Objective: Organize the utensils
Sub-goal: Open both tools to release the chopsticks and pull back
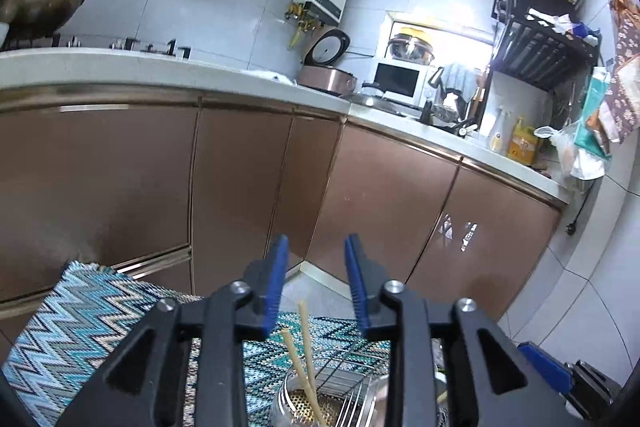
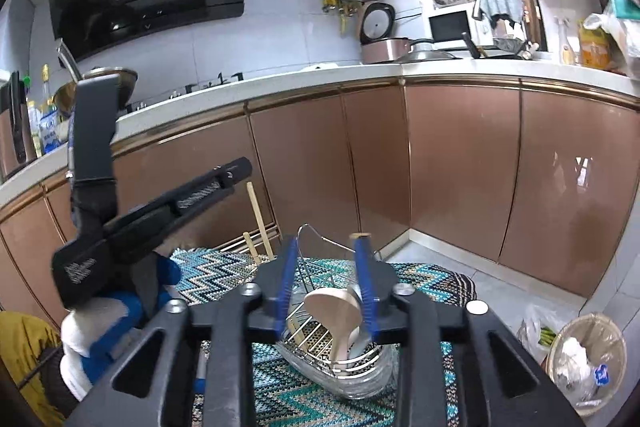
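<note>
Left gripper [image 1: 316, 279] spread wide, holding nothing; chopsticks [image 1: 305, 355] stand in utensil holder [image 1: 304, 403] just below its fingers. Right gripper [image 2: 326, 287] spread too, empty, above same utensil holder [image 2: 352, 371]; wooden spoon [image 2: 332, 311] inside, near right finger. Holder sits on zigzag mat [image 2: 216, 267] covering tabletop

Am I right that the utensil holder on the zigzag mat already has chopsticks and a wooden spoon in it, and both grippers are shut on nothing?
Not quite. The utensil holder on the zigzag mat does hold chopsticks and a wooden spoon, but the left gripper and right gripper are both open, empty, as each wrist view shows.
</note>
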`<state>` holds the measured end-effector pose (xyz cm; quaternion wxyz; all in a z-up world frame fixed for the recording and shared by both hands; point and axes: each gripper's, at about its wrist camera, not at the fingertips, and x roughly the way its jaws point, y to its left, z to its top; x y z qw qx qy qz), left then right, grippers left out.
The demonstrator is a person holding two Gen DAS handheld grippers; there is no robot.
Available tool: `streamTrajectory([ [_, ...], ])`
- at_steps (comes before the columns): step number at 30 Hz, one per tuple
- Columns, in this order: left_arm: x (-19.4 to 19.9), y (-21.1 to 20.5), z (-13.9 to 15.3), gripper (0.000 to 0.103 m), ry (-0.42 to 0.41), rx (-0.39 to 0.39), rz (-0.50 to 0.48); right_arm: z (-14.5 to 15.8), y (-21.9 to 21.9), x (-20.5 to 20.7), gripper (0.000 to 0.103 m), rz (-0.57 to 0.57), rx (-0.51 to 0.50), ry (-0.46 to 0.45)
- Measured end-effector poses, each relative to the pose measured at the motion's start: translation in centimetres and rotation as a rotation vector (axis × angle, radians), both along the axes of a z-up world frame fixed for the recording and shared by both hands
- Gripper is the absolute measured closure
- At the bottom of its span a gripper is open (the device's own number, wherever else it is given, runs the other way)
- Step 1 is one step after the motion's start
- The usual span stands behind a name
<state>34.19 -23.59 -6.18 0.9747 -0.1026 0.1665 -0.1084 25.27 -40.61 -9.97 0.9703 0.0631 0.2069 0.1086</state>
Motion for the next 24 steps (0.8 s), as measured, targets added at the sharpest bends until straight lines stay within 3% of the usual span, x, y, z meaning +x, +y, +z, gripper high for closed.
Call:
streamTrajectory([
  [4,-3.0,1.2,2.5,0.057,-0.031,0.031,-0.002,1.5,-0.3,-2.1,0.066,-0.027,0.003,-0.025],
  [10,-7.7,3.7,5.0,0.05,-0.032,0.078,-0.012,3.9,-0.2,-6.0,0.062,-0.06,0.011,-0.06],
  [18,-14.0,8.9,7.8,0.05,-0.088,0.126,0.027,6.2,1.5,-10.4,0.047,-0.061,0.009,-0.097],
  [24,-17.7,13.5,9.1,0.05,-0.072,0.169,0.08,6.9,3.3,-13.4,0.037,-0.045,0.002,-0.117],
])
